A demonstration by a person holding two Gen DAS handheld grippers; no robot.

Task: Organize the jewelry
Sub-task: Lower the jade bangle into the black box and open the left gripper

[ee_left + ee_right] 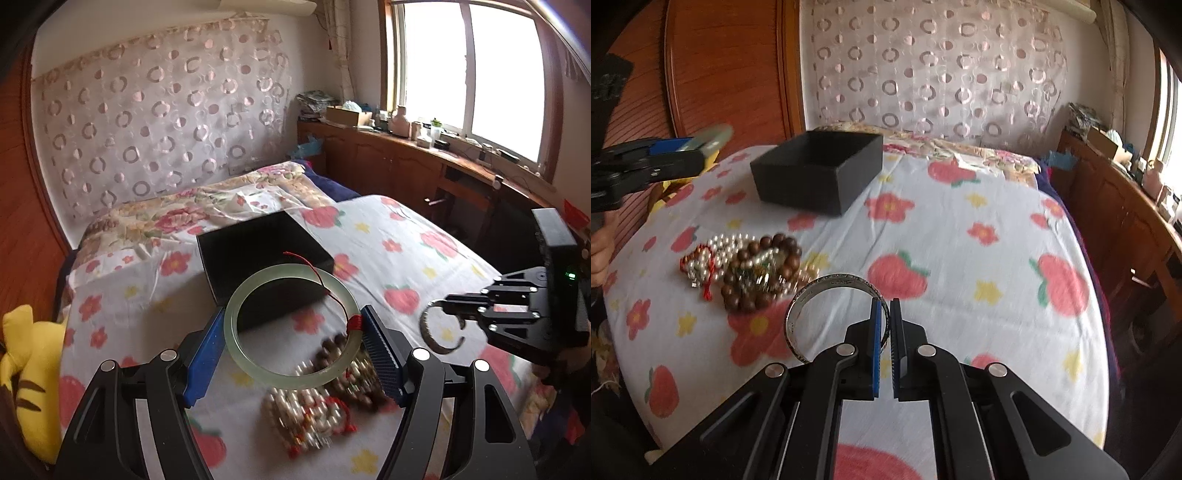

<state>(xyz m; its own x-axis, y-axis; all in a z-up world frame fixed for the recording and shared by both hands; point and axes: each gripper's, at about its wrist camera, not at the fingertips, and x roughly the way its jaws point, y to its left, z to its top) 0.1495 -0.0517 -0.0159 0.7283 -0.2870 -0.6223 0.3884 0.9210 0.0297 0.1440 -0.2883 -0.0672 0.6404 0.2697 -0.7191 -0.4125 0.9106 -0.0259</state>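
Both fingers grip bangles—jade bangle (291, 325), silver cuff (836, 314)—near black box (820, 171).

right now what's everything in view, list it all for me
jade bangle: 1, pale green with red thread, held between the left tool's pads above the bed
silver cuff bracelet: 1, engraved silver, pinched in the right tool
black box: 1, open, on the bedsheet
bead pile: 1 heap, white pearls, brown wooden beads, red cord, on the sheet near the box
bedsheet: 1, white with red flowers and strawberries
yellow plush toy: 1, left edge of the bed
dotted curtain: 1, pinkish, behind the bed
wooden counter: 1, brown, cluttered, under the window
left tool: black, blue pads
right tool: black, blue pads
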